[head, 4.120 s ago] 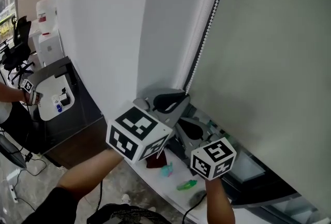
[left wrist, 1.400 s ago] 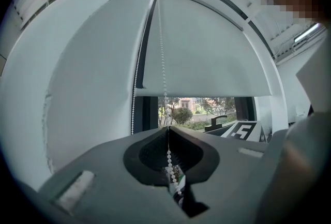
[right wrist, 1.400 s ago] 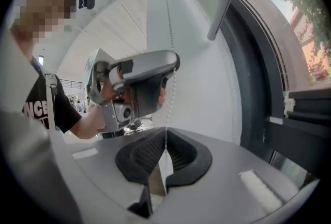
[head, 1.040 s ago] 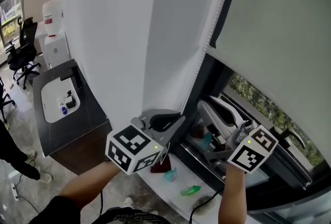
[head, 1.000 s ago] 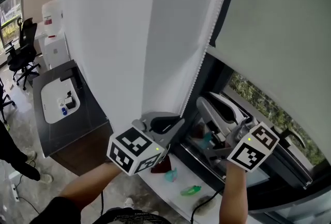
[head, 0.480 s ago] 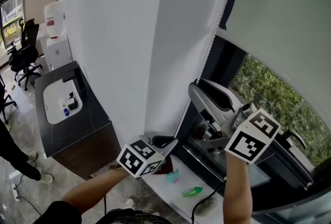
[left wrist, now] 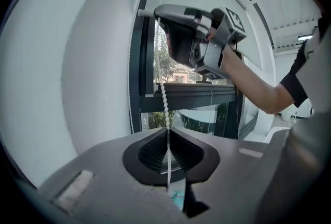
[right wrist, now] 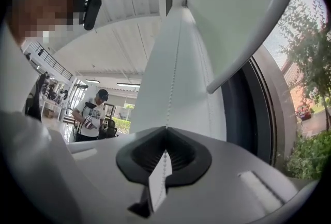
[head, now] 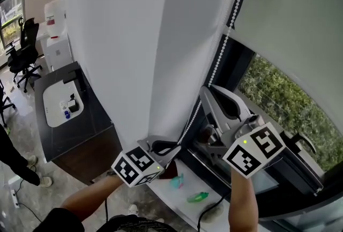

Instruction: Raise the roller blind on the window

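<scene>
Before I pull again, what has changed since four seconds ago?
The roller blind has risen, uncovering greenery outside. The right hand-held gripper, open beside the bead chain a second ago, moved left and shut on it. The left hand-held gripper pulled down, still clamped on the chain. The small green object below stayed put.

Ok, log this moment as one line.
left gripper: shut on bead chain, low | right gripper: shut on bead chain, higher up | roller blind: partly raised, window showing below
</scene>
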### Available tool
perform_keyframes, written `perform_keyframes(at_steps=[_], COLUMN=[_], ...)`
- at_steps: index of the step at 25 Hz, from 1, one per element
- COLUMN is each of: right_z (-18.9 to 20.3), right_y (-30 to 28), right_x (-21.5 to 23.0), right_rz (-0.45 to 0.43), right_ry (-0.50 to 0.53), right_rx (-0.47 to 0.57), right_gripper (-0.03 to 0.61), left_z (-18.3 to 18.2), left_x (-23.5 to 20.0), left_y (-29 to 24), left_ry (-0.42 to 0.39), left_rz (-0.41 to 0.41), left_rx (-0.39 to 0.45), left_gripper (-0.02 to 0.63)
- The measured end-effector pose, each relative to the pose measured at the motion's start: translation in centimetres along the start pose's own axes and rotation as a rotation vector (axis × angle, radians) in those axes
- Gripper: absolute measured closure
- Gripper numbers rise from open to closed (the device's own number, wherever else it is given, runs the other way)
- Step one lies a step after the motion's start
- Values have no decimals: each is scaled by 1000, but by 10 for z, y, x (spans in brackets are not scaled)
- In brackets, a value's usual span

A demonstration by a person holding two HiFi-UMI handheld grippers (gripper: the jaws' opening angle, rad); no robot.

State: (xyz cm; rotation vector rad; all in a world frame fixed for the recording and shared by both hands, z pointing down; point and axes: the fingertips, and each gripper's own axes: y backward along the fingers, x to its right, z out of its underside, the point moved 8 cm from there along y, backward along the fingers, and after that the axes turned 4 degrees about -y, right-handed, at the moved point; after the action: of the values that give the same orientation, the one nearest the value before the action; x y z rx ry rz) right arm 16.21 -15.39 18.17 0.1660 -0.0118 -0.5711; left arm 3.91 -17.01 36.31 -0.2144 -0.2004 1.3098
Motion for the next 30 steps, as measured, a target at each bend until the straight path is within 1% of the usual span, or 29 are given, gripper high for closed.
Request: perform_keyframes(at_steps=[2, 5, 6, 8, 11, 13, 14, 17, 20, 21, 22, 23, 26, 28, 29, 30], right_z=[7, 33, 45, 71, 109, 125, 130, 138, 145, 146, 146, 145, 142, 139, 136, 130], right_y=[3, 7, 10, 14, 18, 22, 25, 28, 30, 30, 31, 31, 34, 39, 42, 45], right_x=[-1, -1, -3, -10, -16, -19, -21, -30, -33, -33, -33, -32, -30, -27, -25, -21], right_rz=[-6, -14, -21, -34, -25, -11, -10, -16, -10, -4, 2, 8, 5, -2, -4, -13], right_ry=[6, -18, -35, -55, -73, -92, -100, -100, -95, -96, -97, -98, -127, -148, -166, -199], right_rx=[-34, -111, -133, -175, -223, -229, -230, -240, -256, -257, -256, -259, -283, -279, -261, -232], right_gripper=[571, 571, 571, 571, 572, 571, 571, 571, 571, 571, 571, 571, 571, 567, 552, 461], left_z=[-22, -67, -82, -105, -123, -129, -130, -132, -139, -141, -142, -143, -142, -139, -138, -137], left_x=[2, 0, -2, -7, -12, -14, -15, -16, -14, -14, -14, -14, -17, -20, -21, -22], left_y=[14, 39, 46, 55, 55, 50, 47, 38, 35, 34, 33, 32, 31, 33, 35, 37], left_ry=[13, 40, 41, 26, -12, -30, -37, -55, -79, -88, -92, -84, -17, -24, -30, -26], left_rz=[1, -23, -38, -65, -83, -89, -90, -94, -90, -93, -95, -89, -62, -92, -105, -106], left_rx=[86, 266, 310, 356, 379, 385, 384, 376, 387, 392, 393, 393, 403, 406, 403, 399], left_gripper=[577, 577, 577, 577, 577, 575, 560, 541, 541, 559, 609, 609, 609, 607, 607, 607])
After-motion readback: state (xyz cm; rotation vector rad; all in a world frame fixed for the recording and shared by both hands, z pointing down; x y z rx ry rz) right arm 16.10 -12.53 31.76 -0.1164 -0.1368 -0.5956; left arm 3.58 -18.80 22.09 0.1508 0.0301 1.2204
